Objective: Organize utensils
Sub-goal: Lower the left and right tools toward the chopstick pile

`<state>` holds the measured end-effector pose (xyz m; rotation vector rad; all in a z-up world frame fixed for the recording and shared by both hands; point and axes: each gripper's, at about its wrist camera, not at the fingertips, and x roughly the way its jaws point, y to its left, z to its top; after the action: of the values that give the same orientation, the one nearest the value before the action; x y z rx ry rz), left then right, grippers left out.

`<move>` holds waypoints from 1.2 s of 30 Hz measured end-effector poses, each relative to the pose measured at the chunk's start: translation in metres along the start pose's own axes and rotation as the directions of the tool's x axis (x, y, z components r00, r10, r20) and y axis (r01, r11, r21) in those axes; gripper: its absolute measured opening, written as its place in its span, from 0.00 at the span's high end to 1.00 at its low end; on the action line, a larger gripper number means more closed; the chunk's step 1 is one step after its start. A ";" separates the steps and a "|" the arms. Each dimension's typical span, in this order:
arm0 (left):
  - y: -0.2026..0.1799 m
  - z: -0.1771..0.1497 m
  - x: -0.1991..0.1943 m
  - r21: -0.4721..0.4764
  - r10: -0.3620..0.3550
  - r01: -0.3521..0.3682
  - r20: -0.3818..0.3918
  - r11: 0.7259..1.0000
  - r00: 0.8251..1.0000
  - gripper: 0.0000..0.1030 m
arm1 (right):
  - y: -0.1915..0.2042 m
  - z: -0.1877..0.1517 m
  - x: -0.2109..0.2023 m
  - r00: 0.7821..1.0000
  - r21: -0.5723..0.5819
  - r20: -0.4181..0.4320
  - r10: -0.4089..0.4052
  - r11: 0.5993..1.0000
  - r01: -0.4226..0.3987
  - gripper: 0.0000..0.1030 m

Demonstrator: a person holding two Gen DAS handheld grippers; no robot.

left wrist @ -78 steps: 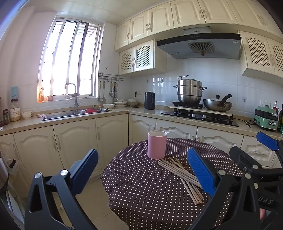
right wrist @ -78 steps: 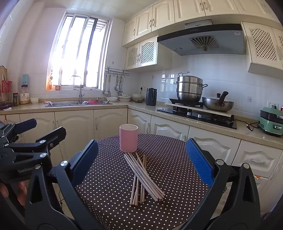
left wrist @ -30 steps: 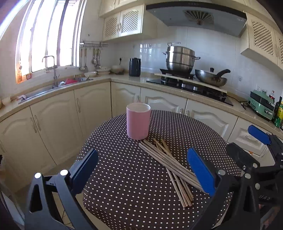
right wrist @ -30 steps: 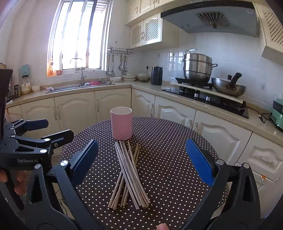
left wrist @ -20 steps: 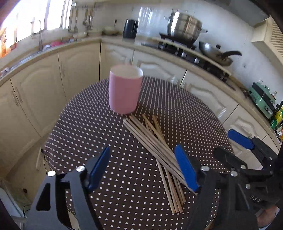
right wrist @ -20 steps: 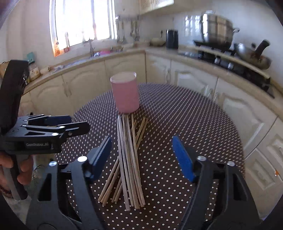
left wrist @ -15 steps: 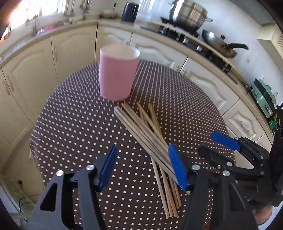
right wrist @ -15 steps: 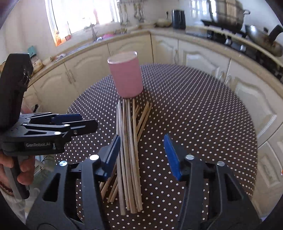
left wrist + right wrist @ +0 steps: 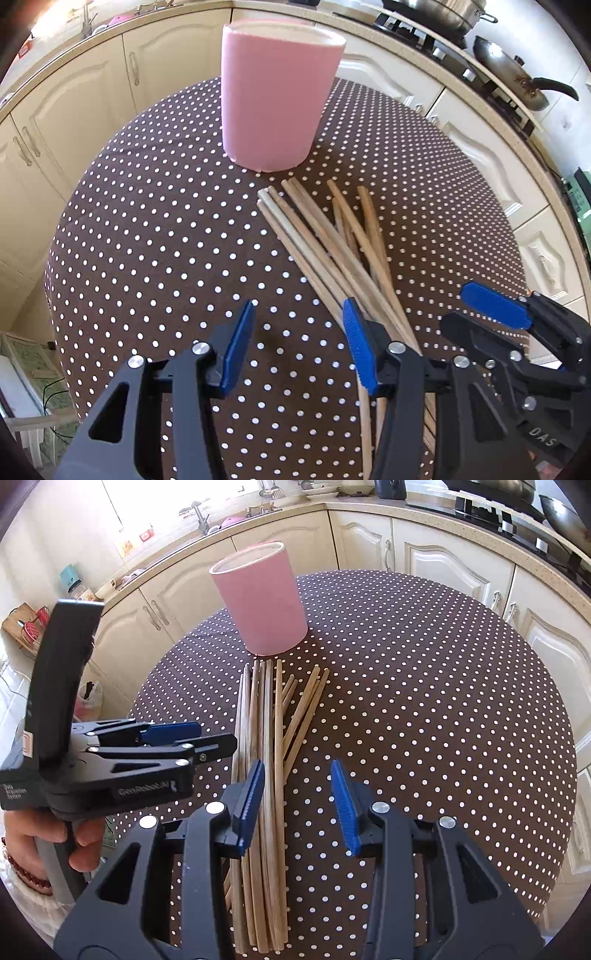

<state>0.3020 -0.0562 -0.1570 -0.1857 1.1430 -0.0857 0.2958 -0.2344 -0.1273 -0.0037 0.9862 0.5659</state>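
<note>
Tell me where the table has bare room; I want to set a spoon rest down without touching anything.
Free: the dotted cloth right of the chopsticks, out to the table edge, and the patch left of the pink cup. Crowded: the strip from the cup down through the chopsticks, where the left gripper and right gripper hover open.
</note>
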 end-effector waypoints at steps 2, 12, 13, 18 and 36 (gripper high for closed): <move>0.002 0.001 0.000 -0.008 0.004 -0.004 0.001 1.000 1.000 0.52 | -0.003 0.004 0.006 1.000 0.002 -0.005 -0.003 1.000 0.003 0.63; -0.013 0.023 0.015 -0.059 0.061 -0.062 -0.024 0.996 0.998 0.52 | -0.016 0.015 0.011 0.999 0.040 -0.027 0.031 0.999 -0.030 0.63; -0.017 0.024 0.017 -0.037 0.077 -0.078 -0.029 0.996 0.997 0.52 | -0.018 0.016 0.010 0.999 0.044 -0.029 0.031 0.999 -0.029 0.63; -0.027 0.019 0.022 0.037 0.126 -0.125 -0.025 0.992 0.992 0.52 | -0.021 0.017 0.011 0.999 0.038 -0.039 0.031 0.999 -0.029 0.63; 0.000 0.019 0.024 0.089 0.079 -0.079 0.000 0.993 0.997 0.92 | 0.006 0.040 0.048 0.985 -0.041 -0.166 -0.036 0.999 0.029 0.67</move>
<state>0.3289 -0.0586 -0.1710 -0.0614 1.1467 -0.0665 0.3446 -0.1969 -0.1412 -0.1029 1.1359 0.5610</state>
